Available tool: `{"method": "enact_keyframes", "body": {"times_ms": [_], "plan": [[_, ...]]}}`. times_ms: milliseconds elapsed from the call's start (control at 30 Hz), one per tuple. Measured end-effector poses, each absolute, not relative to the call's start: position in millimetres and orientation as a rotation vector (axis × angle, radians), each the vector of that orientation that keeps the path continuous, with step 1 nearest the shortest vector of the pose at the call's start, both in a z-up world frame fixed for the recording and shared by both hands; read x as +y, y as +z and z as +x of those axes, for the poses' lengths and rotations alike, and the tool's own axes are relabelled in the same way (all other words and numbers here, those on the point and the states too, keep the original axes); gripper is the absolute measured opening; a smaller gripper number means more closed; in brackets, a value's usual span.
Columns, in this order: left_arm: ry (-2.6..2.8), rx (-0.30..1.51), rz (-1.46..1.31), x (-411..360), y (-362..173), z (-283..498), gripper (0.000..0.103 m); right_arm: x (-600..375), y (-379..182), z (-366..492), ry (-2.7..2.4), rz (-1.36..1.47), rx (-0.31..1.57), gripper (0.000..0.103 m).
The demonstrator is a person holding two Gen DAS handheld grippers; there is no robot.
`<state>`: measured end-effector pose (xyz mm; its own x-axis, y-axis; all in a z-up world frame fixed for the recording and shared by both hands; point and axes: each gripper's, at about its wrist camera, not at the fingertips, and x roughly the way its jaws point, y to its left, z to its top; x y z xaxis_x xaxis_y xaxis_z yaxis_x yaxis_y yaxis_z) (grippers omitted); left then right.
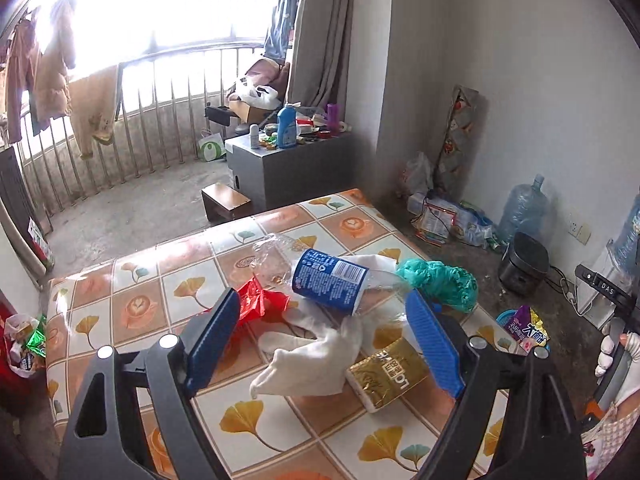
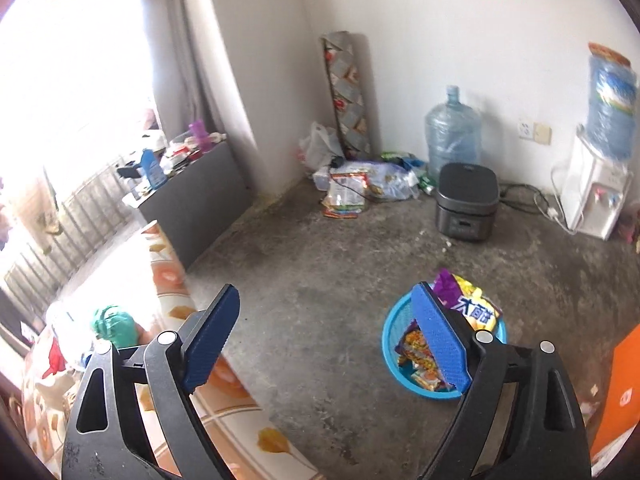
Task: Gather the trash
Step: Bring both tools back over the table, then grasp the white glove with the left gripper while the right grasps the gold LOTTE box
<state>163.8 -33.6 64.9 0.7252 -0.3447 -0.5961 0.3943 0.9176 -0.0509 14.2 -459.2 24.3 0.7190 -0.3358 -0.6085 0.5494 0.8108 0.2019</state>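
Evidently both claws gape empty: the left gripper (image 1: 324,344) above the white glove (image 1: 316,364) to grab it, the right gripper (image 2: 326,344) with the blue basket (image 2: 390,344) just beyond its right finger.

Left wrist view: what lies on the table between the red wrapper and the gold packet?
A crumpled white cloth spreads between the red wrapper and the gold packet, seen in the left wrist view, framed by the open left gripper.
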Motion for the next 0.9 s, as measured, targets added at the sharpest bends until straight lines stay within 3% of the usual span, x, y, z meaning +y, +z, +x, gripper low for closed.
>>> {"method": "enact_keyframes", "body": {"times_ms": [667,900], "plan": [[-0.629,0.628,0.045,-12,42,221,0.083,-380,65,25,-0.339,0.402,0.603,0.085],[-0.643,0.657,0.046,-7,36,208,0.083,-353,50,26,-0.155,0.549,0.637,0.076]]}}
